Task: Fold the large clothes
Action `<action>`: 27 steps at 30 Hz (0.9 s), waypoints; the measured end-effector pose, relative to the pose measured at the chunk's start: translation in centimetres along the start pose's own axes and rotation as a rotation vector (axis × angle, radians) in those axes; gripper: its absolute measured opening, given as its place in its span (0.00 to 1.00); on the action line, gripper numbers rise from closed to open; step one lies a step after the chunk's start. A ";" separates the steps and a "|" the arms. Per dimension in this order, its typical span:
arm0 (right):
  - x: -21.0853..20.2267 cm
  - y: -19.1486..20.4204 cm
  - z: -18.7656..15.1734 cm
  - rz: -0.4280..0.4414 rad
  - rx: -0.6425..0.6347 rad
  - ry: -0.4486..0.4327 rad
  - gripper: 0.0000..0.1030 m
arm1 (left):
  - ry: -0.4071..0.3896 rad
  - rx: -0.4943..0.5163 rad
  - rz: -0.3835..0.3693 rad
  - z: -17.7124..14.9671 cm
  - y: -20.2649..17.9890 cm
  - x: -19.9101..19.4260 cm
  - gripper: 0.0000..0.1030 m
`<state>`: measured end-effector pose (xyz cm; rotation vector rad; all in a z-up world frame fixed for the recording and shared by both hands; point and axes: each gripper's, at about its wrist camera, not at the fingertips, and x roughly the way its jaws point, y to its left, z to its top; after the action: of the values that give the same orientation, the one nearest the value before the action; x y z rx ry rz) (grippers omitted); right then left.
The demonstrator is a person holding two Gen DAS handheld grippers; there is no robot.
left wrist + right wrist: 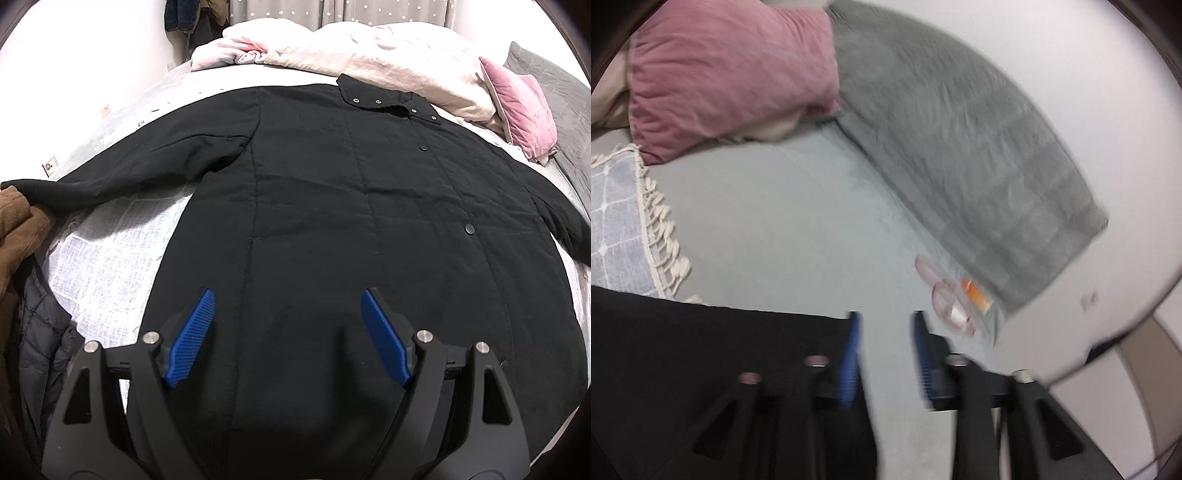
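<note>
A bed (122, 236) stands against white walls (92, 55), grey star-patterned curtains (288, 13) hanging behind its pale duvet (369, 51).

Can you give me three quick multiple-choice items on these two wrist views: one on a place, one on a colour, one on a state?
1. Where does the pink pillow lie?
A. beside the coat's collar, at the head of the bed
B. on the coat's hem
C. on the floor

2. What colour is the coat spread on the bed?
A. brown
B. black
C. grey

3. How do the jaws of the left gripper stand?
A. shut on a sleeve
B. shut on nothing
C. apart above the coat's lower part

Answers: 1 A, the pillow sits up by the collar next to the duvet. 2 B, the quilted fabric is black. 3 C, both blue pads are spread with only flat fabric behind.
</note>
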<state>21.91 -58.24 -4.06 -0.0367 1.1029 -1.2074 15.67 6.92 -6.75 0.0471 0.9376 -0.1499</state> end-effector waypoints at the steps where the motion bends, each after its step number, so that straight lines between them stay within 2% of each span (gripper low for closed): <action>1: 0.1 -0.3 -0.2 0.053 0.033 0.022 0.52 | -0.003 -0.001 0.007 0.1 0.0 0.0 0.79; 4: -0.6 -0.1 -1.5 0.244 0.116 0.057 0.52 | -0.012 -0.015 0.018 0.6 0.2 -0.2 0.79; 9: -3.6 3.0 -4.4 0.537 0.080 0.059 0.52 | -0.022 -0.063 0.030 1.4 1.6 -1.1 0.79; 11: -3.6 4.4 -6.1 0.666 0.070 0.116 0.54 | -0.042 -0.085 0.034 2.1 2.4 -1.9 0.79; 12: -3.1 5.3 -7.0 0.716 0.052 0.174 0.54 | -0.047 -0.096 0.045 2.7 3.0 -2.3 0.79; 14: -2.5 6.6 -9.1 0.727 0.012 0.259 0.54 | -0.042 -0.110 0.071 3.9 4.3 -2.7 0.79; 18: -4.5 5.6 -10.8 0.725 -0.022 0.212 0.55 | -0.010 -0.182 0.160 8.2 9.7 -3.1 0.79; 23: -8.6 3.3 -12.9 0.830 -0.052 0.153 0.56 | 0.014 -0.271 0.291 14.4 18.8 -3.0 0.79; 25: -10.1 2.7 -13.9 0.877 -0.043 0.142 0.57 | 0.075 -0.300 0.326 16.3 23.1 -1.7 0.79; 27: -11.8 2.1 -15.3 0.926 -0.034 0.121 0.57 | 0.178 -0.353 0.335 17.4 28.1 0.7 0.79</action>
<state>13.60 -40.70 -5.32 0.4792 1.0533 -0.3586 34.13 32.83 2.30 -0.1108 1.1084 0.3351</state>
